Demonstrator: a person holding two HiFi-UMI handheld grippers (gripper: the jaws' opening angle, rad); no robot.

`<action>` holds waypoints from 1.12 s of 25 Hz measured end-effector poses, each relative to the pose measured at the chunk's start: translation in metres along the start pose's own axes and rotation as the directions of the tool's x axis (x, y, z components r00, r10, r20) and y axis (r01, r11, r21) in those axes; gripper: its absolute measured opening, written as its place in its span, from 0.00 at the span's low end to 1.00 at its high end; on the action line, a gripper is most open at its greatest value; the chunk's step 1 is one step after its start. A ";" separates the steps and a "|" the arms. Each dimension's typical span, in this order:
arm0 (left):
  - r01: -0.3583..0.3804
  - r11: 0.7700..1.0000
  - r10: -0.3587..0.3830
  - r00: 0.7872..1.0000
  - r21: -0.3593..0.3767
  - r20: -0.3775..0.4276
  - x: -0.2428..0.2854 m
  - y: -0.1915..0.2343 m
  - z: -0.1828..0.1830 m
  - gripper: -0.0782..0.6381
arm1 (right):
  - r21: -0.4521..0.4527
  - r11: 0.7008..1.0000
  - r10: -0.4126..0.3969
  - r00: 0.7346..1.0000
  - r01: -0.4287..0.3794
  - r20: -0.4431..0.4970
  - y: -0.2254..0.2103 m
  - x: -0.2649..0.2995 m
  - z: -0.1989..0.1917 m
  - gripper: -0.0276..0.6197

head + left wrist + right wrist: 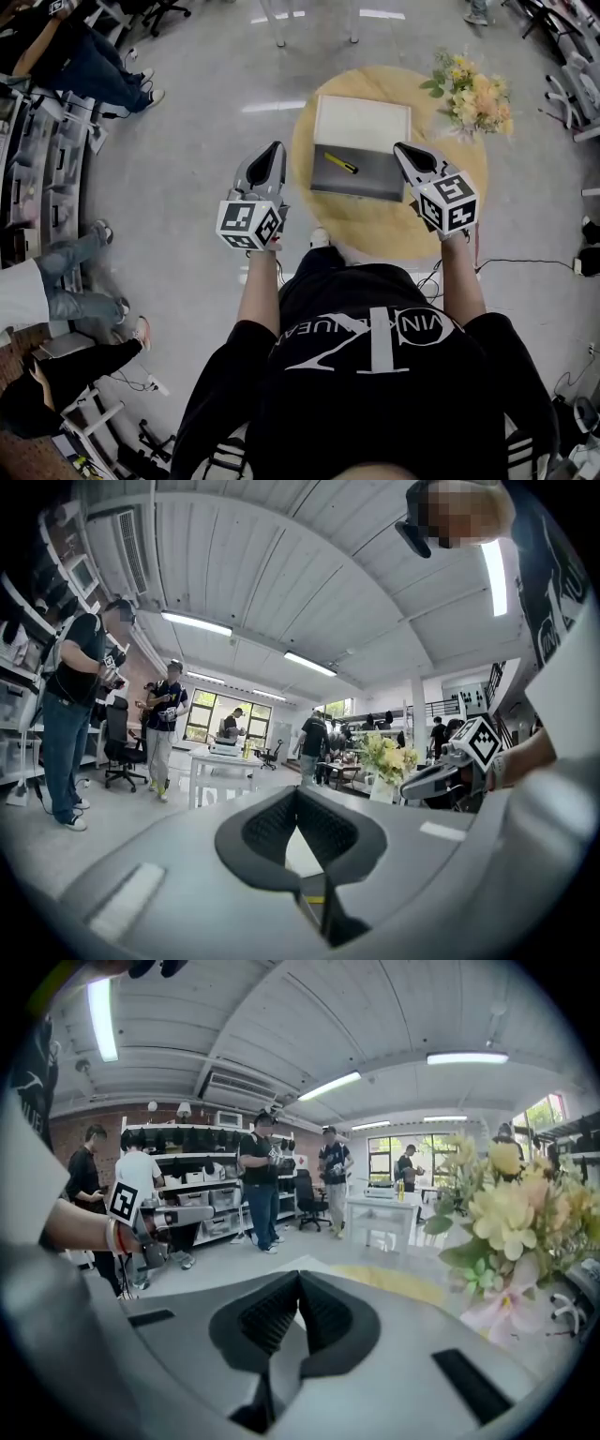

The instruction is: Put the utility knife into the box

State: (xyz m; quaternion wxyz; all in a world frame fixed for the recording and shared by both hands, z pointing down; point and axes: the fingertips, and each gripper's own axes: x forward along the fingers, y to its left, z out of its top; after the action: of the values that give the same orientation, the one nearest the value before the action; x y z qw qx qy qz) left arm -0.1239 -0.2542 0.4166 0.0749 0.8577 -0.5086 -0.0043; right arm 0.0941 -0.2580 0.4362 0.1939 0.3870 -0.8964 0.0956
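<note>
From the head view, the person stands at the near edge of a round table (459,202), a gripper in each hand, both held above the near half of the tabletop. The left gripper (275,150) hangs over the table's left edge, the right gripper (403,150) further right, and between them sits the white box (363,122) with a grey slab (366,178) touching its near side. The utility knife (339,163), yellow, lies on that slab, well apart from both grippers and outside the white tray. Flowers (473,94) stand at the far right of the table. Over to the left gripper view: the left gripper (297,794) has its jaws together at the tips, nothing gripped, and it points out across the room with the right gripper (441,780) and the flowers (389,757) off to its right. Now the right gripper view: the right gripper (299,1277) also has its jaw tips meeting, with nothing in them; the flowers (506,1213) loom close on the right and the left gripper (173,1218) shows at the left.
</note>
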 end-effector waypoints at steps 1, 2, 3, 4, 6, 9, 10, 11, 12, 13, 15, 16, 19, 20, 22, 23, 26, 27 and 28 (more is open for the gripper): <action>-0.002 1.000 0.002 1.000 0.003 0.004 0.000 0.000 0.002 0.12 | 0.000 1.000 -0.001 1.000 0.001 0.009 0.000 0.000 0.002 0.07; -0.004 1.000 0.004 1.000 0.006 0.009 0.000 0.001 0.004 0.12 | -0.001 1.000 -0.002 1.000 0.002 0.017 -0.001 0.000 0.005 0.07; -0.006 1.000 0.006 1.000 0.008 0.014 0.001 0.001 0.006 0.12 | -0.002 1.000 -0.003 1.000 0.003 0.025 -0.001 -0.001 0.008 0.07; -0.008 1.000 0.008 1.000 0.011 0.019 0.001 0.002 0.008 0.12 | -0.003 1.000 -0.004 0.999 0.004 0.033 -0.002 -0.001 0.010 0.07; -0.010 1.000 0.010 1.000 0.017 0.026 0.002 0.002 0.012 0.12 | -0.007 1.000 -0.005 0.999 0.005 0.047 -0.003 -0.002 0.015 0.07; -0.013 1.000 0.012 0.999 0.022 0.039 0.003 0.002 0.018 0.12 | -0.013 1.000 -0.003 0.998 0.004 0.068 -0.003 -0.003 0.021 0.07; -0.014 1.000 0.013 0.999 0.024 0.042 0.003 0.002 0.019 0.12 | -0.015 1.000 -0.002 0.997 0.003 0.076 -0.003 -0.003 0.023 0.07; -0.016 1.000 0.014 0.999 0.025 0.045 0.003 0.003 0.021 0.12 | -0.017 1.000 -0.001 0.997 0.002 0.082 -0.003 -0.003 0.025 0.07; -0.017 1.000 0.016 0.999 0.025 0.048 0.003 0.003 0.022 0.12 | -0.017 1.000 -0.001 0.996 0.003 0.087 -0.004 -0.003 0.027 0.07; -0.019 0.999 0.018 0.999 0.026 0.050 0.003 0.004 0.023 0.12 | -0.017 1.000 -0.003 0.996 0.004 0.092 -0.004 -0.003 0.028 0.07; -0.024 0.999 0.022 0.998 0.026 0.055 0.003 0.005 0.025 0.12 | -0.016 1.000 -0.007 0.995 0.009 0.101 -0.005 -0.004 0.030 0.07; -0.025 0.999 0.024 0.998 0.027 0.058 0.003 0.006 0.026 0.12 | -0.016 1.000 -0.009 0.994 0.011 0.106 -0.006 -0.005 0.032 0.07; -0.029 0.999 0.027 0.997 0.032 0.067 0.002 0.007 0.032 0.12 | -0.015 1.000 -0.013 0.992 0.015 0.124 -0.006 -0.007 0.037 0.07; -0.029 0.999 0.027 0.997 0.034 0.070 0.001 0.007 0.034 0.12 | -0.015 1.000 -0.014 0.991 0.016 0.130 -0.005 -0.008 0.039 0.07; -0.029 0.999 0.026 0.997 0.037 0.075 0.001 0.007 0.037 0.12 | -0.016 1.000 -0.016 0.990 0.019 0.140 -0.005 -0.009 0.043 0.07; -0.028 0.999 0.025 0.997 0.037 0.077 0.001 0.007 0.038 0.12 | -0.016 1.000 -0.018 0.989 0.020 0.144 -0.005 -0.010 0.044 0.07; -0.029 0.999 0.026 0.996 0.037 0.082 0.000 0.008 0.038 0.12 | -0.015 1.000 -0.021 0.988 0.024 0.155 -0.005 -0.011 0.046 0.07; -0.029 0.999 0.026 0.996 0.037 0.082 -0.001 0.008 0.039 0.12 | -0.015 1.000 -0.022 0.987 0.025 0.158 -0.005 -0.011 0.046 0.07; -0.030 0.999 0.027 0.996 0.037 0.083 -0.001 0.008 0.039 0.12 | -0.015 1.000 -0.023 0.987 0.026 0.161 -0.004 -0.012 0.047 0.07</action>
State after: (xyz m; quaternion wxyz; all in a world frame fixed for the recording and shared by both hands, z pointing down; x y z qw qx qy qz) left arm -0.1350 -0.2616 0.3788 0.0375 0.8508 -0.5233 -0.0288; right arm 0.0916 -0.2682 0.3888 0.1252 0.4028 -0.9051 0.0542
